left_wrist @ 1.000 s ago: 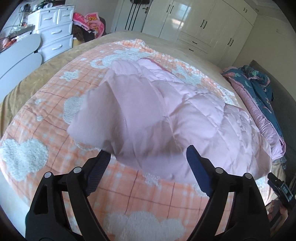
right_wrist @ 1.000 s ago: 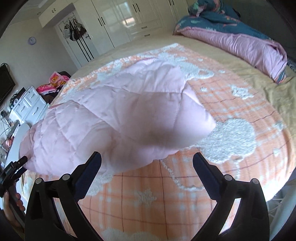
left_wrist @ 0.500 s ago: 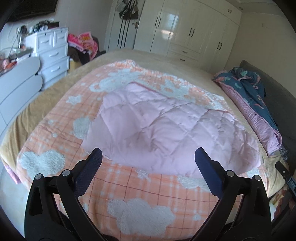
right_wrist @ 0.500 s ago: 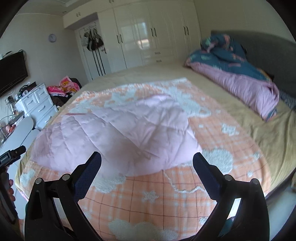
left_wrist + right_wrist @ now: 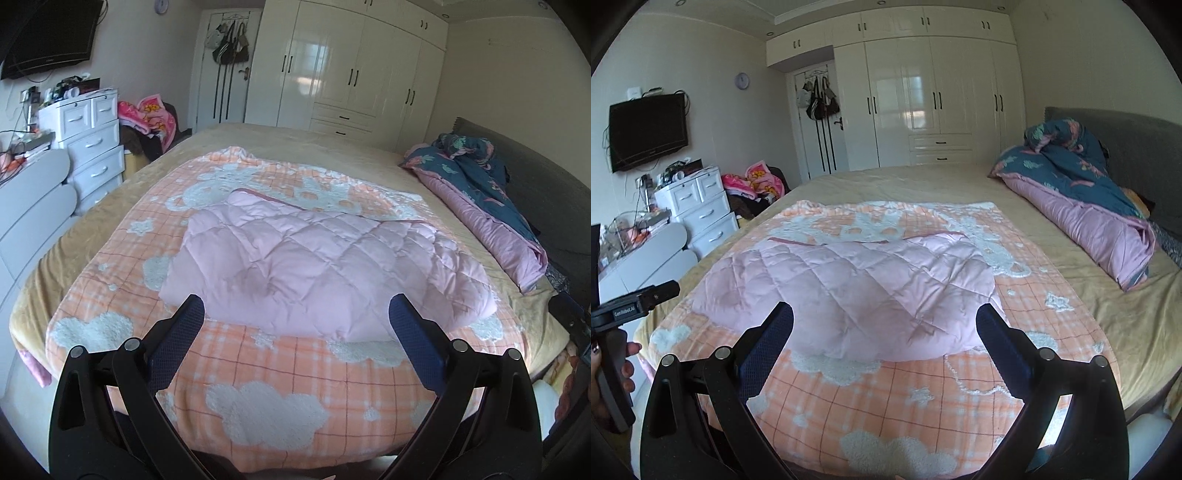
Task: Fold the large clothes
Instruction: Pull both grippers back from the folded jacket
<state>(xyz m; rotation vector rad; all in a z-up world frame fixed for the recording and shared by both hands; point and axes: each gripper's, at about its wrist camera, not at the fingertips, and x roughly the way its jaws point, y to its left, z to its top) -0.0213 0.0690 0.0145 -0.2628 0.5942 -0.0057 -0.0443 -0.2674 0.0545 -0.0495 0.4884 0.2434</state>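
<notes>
The pink quilted garment (image 5: pixel 317 266) lies folded on the orange blanket (image 5: pixel 280 373), toward the bed's near edge. Both the left gripper (image 5: pixel 295 321) and right gripper (image 5: pixel 884 321) gape wide, holding nothing. Next fold: grasp 2 matching corners evenly.

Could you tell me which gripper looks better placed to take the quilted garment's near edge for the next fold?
Likely the right gripper: the pink garment's near edge lies centred between its open fingers. The left gripper, also open, sits toward the garment's left end.
</notes>
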